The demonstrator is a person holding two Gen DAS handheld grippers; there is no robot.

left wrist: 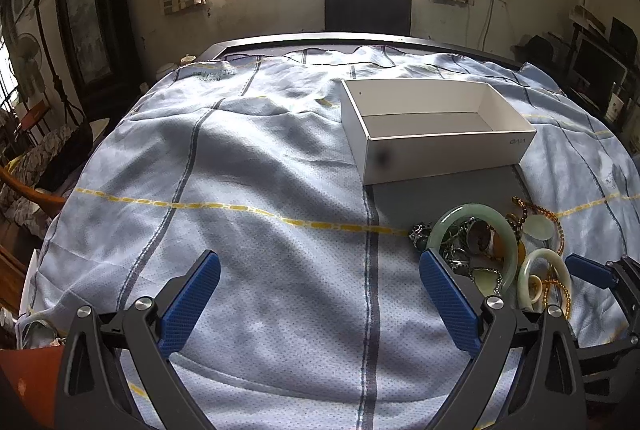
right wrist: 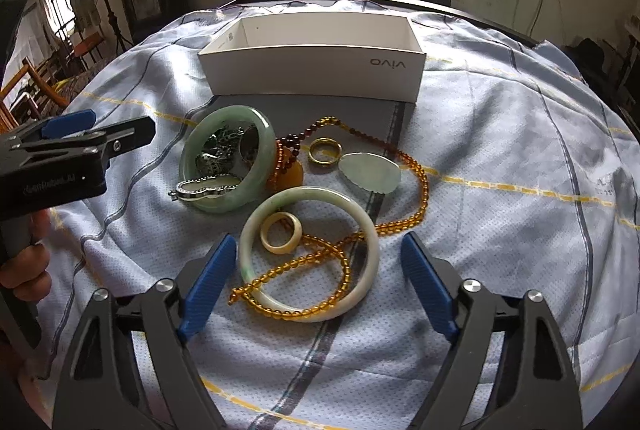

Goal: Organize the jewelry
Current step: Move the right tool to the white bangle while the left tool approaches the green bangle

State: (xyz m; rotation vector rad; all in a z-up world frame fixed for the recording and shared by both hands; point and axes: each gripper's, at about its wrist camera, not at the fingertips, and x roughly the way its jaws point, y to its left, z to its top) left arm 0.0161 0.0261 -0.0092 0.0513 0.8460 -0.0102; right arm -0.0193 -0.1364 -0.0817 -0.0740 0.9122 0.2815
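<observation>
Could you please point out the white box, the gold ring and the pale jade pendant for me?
white box [right wrist: 312, 72]: right wrist view, on its front wall.
gold ring [right wrist: 315, 159]: right wrist view, on the band's left side.
pale jade pendant [right wrist: 370, 172]: right wrist view, on its flat middle.

The cloth [right wrist: 500, 150] is light blue with dark blue stripes and thin yellow dashed lines. The box [right wrist: 316, 74] is white with grey letters on its front. Just in front of the box lies a pale green bangle [right wrist: 228, 166], then a whitish bangle [right wrist: 310, 254] (a bit green on one side). The beads [right wrist: 420, 186] are amber and dark red. The gold ring [right wrist: 325, 151] is shiny yellow. The fingers [right wrist: 210, 284] are blue.
</observation>
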